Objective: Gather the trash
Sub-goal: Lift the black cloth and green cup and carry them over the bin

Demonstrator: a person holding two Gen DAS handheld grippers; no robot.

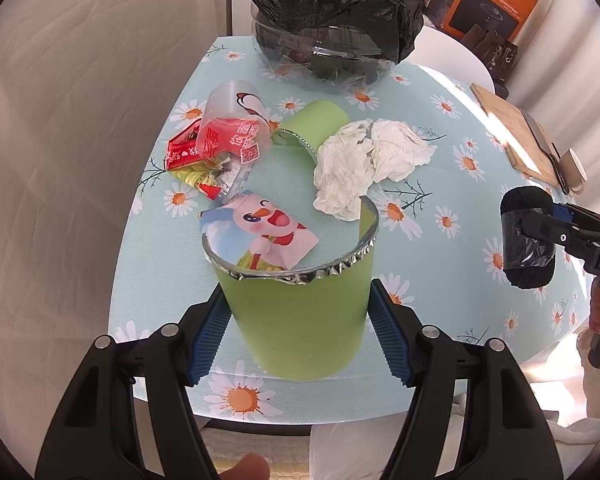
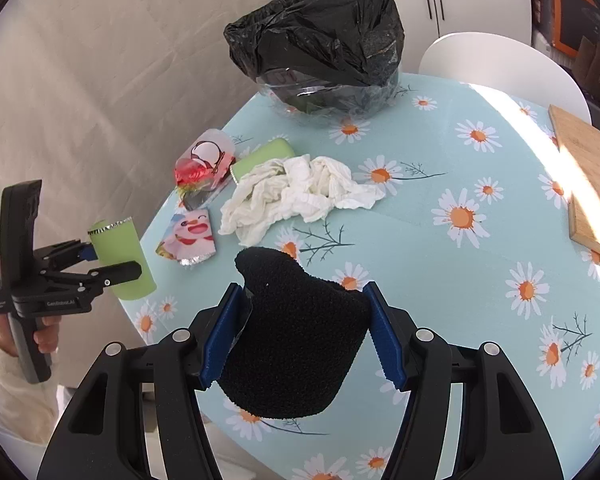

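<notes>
The left claw (image 1: 298, 326) is closed about halfway on a translucent green plastic cup with a torn foil rim (image 1: 300, 300), its blue ribbed pads (image 1: 210, 344) pressed against the cup's two sides; the cup is held upright and lifted off the daisy-print pale blue tablecloth (image 1: 420, 184) near the table's left edge (the right wrist view shows it hanging there, (image 2: 122, 258)); just ahead of this claw lies a peeled cartoon-printed seal film (image 1: 260, 236); further ahead and to the left a clear plastic cup with red print (image 1: 236, 130) lies tipped over red wrappers (image 1: 184, 152); ahead and slightly right sits a crumpled white paper tissue (image 1: 364, 164), touching a second green cup lying on its side (image 1: 316, 124); far ahead stands a clear bin lined with a black plastic bag (image 1: 332, 20).

The right claw (image 2: 306, 334) is clamped on a black foam-covered cylinder (image 2: 296, 340), jaws fairly wide around its bulk; the tissue lies just ahead of it (image 2: 296, 196); a wooden board (image 2: 588, 184) lies ahead to the right.
</notes>
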